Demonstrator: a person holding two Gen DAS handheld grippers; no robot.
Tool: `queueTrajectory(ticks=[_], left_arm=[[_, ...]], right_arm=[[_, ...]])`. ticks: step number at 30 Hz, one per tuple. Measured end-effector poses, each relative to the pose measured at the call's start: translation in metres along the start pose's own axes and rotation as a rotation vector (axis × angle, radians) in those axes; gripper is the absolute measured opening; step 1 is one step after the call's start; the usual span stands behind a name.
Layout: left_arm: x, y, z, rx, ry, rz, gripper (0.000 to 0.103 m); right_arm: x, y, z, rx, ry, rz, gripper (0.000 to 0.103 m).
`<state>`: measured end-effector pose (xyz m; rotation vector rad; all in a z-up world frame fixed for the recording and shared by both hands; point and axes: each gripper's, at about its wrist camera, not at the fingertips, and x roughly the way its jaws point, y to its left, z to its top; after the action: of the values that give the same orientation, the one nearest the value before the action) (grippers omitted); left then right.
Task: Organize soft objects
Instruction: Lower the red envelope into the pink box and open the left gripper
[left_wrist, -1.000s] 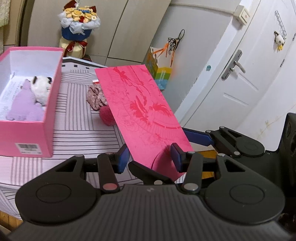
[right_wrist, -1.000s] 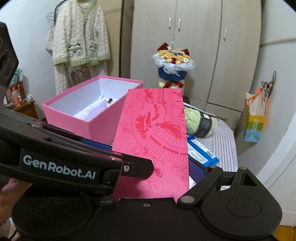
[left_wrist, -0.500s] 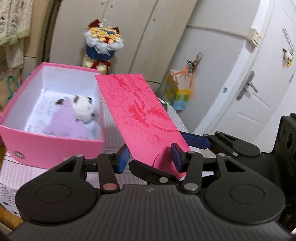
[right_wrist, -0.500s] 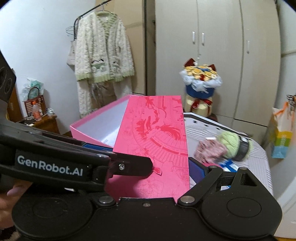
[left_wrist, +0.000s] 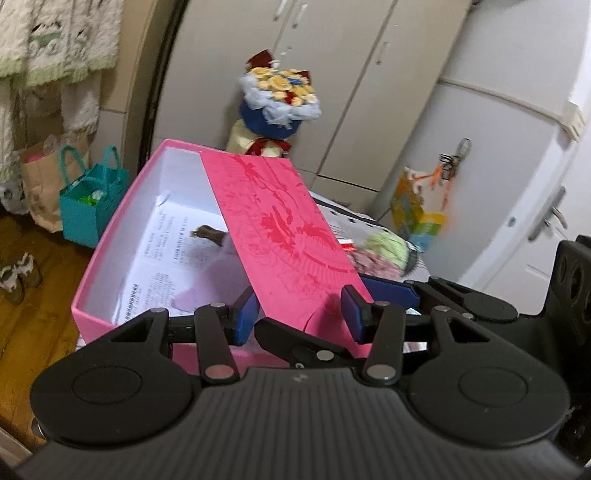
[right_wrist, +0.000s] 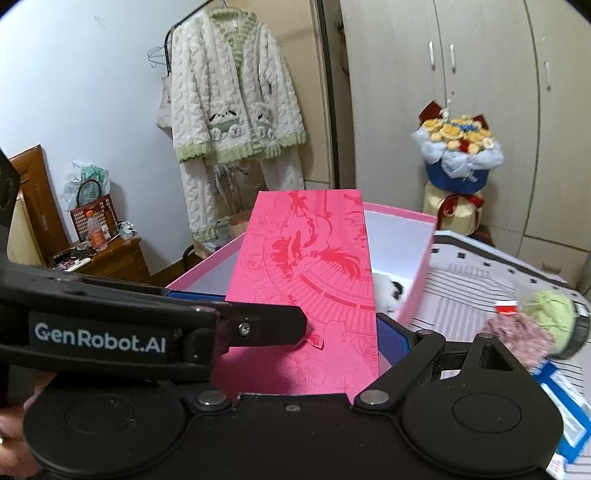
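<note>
Here the pink lid (left_wrist: 284, 236) sits between both claws, tilted above the open pink box (left_wrist: 110, 266). The left claw (left_wrist: 299, 314) has its blue pads (left_wrist: 245, 314) pressed against the lid's near edges, clamped on it. The right claw (right_wrist: 303, 332) grips the same lid from the other side, its pads against the lid's long edges. Inside the box lie a lilac soft toy (left_wrist: 210, 280) and printed paper. On the striped desk (right_wrist: 476, 273), right of the box, rest a green yarn ball (right_wrist: 550, 314) and a pinkish knitted piece (right_wrist: 517, 336).
</note>
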<state>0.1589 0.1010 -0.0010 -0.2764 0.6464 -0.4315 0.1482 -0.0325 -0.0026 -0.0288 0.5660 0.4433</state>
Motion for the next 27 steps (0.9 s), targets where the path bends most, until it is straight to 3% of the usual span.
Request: queueTrajectory(ticks=[6,12,18,22,24,27], left_arm=[[0.032,0.033,0.024,-0.071,0.043,0.018,0.046],[0.072,0.061,0.048,-0.172,0.136,0.020,0.046],[0.097,0.075,0.055,-0.201,0.206,0.030,0.046],[0.100,0.086,0.054,-0.235,0.216,0.035,0.047],[0.099,0.090,0.053,-0.250,0.209,0.045,0.052],[0.090,0.087,0.052,-0.204,0.179,0.059,0.056]], right_arm=[[0.044,-0.006,0.023,0.023,0.075,-0.003,0.093],[0.088,-0.019,0.047,0.038,0.208,-0.011,0.093],[0.116,-0.026,0.052,0.055,0.294,-0.023,0.093],[0.128,-0.025,0.055,0.062,0.320,-0.014,0.094],[0.131,-0.023,0.057,0.059,0.325,-0.022,0.095],[0.130,-0.025,0.057,0.065,0.325,0.019,0.097]])
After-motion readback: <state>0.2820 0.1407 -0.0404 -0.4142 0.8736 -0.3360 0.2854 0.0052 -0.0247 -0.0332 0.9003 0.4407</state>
